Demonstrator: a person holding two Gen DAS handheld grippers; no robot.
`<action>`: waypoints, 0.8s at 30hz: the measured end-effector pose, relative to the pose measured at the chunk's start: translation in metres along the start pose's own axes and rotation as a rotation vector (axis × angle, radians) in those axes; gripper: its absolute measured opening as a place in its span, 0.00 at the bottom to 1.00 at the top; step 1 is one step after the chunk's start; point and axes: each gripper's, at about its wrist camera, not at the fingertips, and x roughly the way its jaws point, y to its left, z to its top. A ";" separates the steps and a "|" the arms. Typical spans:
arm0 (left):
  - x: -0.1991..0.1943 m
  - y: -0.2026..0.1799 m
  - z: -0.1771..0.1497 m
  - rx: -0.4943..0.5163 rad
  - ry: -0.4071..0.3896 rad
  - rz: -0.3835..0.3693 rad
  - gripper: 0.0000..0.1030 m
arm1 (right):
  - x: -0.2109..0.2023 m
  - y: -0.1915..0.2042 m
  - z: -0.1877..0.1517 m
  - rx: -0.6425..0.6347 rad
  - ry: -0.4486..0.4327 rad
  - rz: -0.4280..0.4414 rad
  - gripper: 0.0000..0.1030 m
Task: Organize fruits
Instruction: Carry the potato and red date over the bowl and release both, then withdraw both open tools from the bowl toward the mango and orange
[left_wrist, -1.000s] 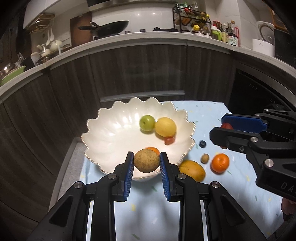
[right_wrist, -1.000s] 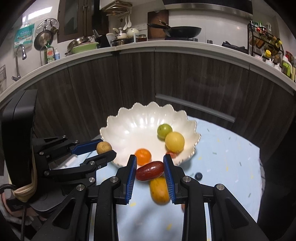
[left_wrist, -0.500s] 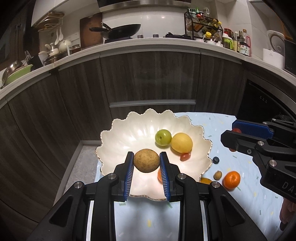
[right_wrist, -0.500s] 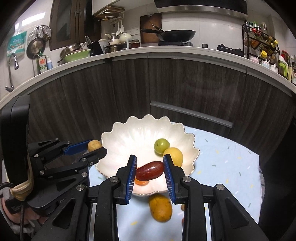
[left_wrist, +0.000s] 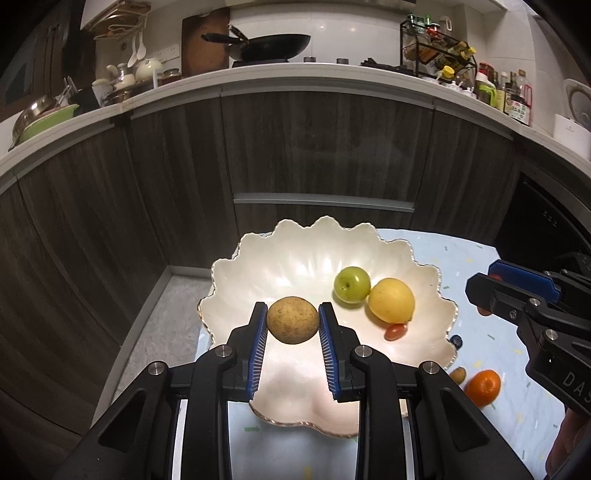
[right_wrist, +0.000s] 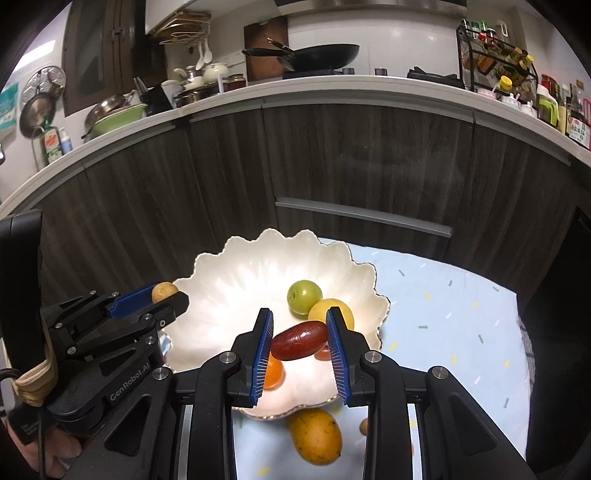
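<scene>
Left tongs (left_wrist: 293, 320) clamp a brown fruit (left_wrist: 293, 320), right tongs (right_wrist: 299, 339) seemingly a red date (right_wrist: 299, 339), above the bowl (left_wrist: 295, 254).

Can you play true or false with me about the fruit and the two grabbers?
1. The left gripper holds a round brown fruit. True.
2. The right gripper is empty. False: it is shut on a dark red fruit.
3. A green apple sits in the white bowl. True.
4. The lemon lies outside the bowl. False: it is in the bowl, beside the apple.
5. The mango is in the bowl. False: it lies on the cloth.
</scene>
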 end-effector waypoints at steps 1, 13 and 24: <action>0.002 0.001 0.000 -0.001 0.003 0.003 0.27 | 0.003 0.000 0.000 0.003 0.004 -0.006 0.30; 0.033 0.016 -0.005 -0.032 0.080 -0.004 0.27 | 0.040 -0.006 -0.004 0.058 0.095 -0.045 0.30; 0.037 0.017 -0.007 -0.040 0.091 -0.005 0.54 | 0.049 -0.008 -0.006 0.073 0.128 -0.044 0.32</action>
